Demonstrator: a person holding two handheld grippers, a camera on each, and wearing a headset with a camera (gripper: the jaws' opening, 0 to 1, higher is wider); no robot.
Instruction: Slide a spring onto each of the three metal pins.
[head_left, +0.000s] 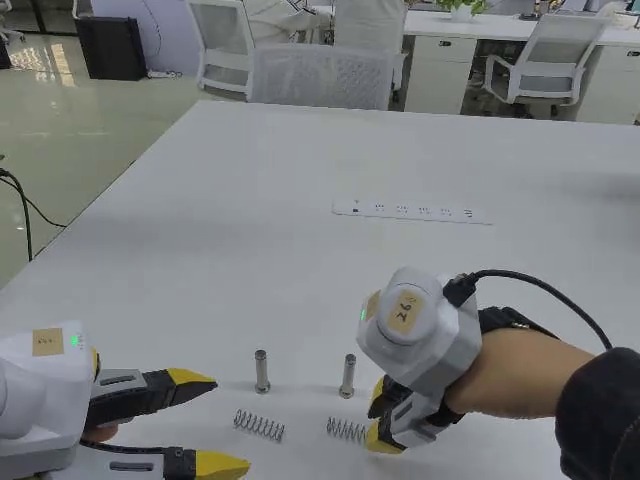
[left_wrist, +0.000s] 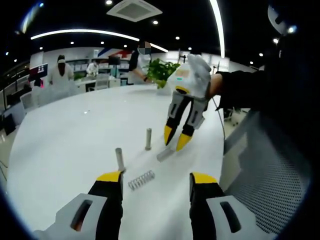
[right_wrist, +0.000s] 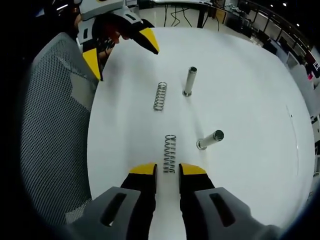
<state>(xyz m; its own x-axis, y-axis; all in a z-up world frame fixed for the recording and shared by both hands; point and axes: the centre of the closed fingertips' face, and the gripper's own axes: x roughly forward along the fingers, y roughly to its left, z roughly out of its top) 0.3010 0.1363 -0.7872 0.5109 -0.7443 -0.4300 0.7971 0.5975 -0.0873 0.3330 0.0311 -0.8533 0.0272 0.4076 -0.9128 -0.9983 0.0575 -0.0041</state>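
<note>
Two short metal pins stand upright on the white table. One spring lies flat in front of the left pin, and a second spring lies in front of the right pin. My right gripper is open, its yellow tips on either side of the second spring's near end, not closed on it. My left gripper hovers open at the lower left, with the first spring lying just ahead of its jaws. The pins stand beyond that spring.
A white power strip lies farther back on the table. Mesh office chairs and desks stand beyond the far edge. A grey mesh chair back is close by the near table edge. People stand in the background of the left gripper view.
</note>
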